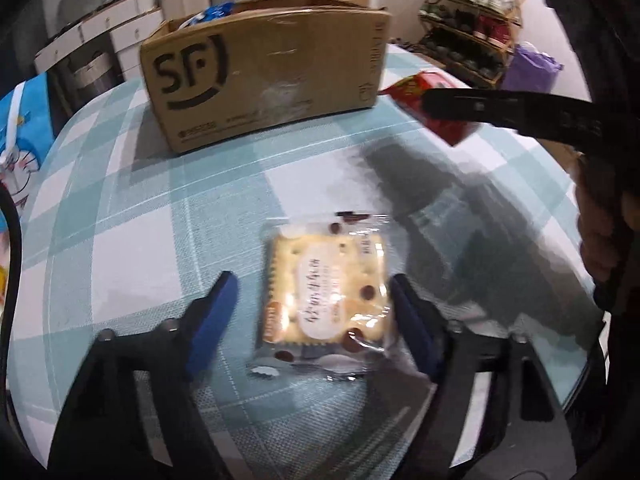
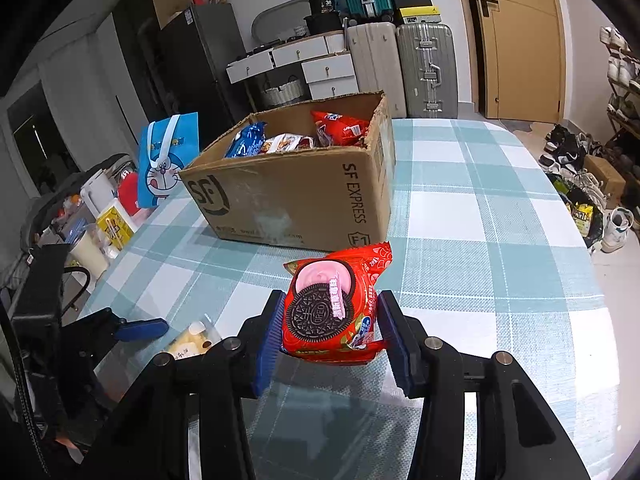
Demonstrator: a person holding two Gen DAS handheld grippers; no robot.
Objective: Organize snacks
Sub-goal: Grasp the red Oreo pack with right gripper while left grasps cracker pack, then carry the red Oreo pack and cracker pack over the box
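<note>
A clear-wrapped cracker packet (image 1: 324, 292) lies flat on the checked tablecloth (image 1: 140, 220) between the blue pads of my left gripper (image 1: 312, 280). The right pad sits at the packet's edge, while a gap shows beside the left pad, so the jaws are open around it. My right gripper (image 2: 332, 298) is shut on a red Oreo packet (image 2: 332, 312), held upright above the table. In the left wrist view that red packet (image 1: 424, 84) hangs at the right, by the box corner. An open cardboard box (image 2: 288, 196) holding several snack packets stands behind it.
A blue cartoon bag (image 2: 168, 160) stands left of the box at the table's edge. Bottles and containers (image 2: 104, 224) crowd a lower surface on the left. Suitcases (image 2: 424, 68), drawers and a door line the back wall; shoes (image 2: 568, 156) lie on the floor at right.
</note>
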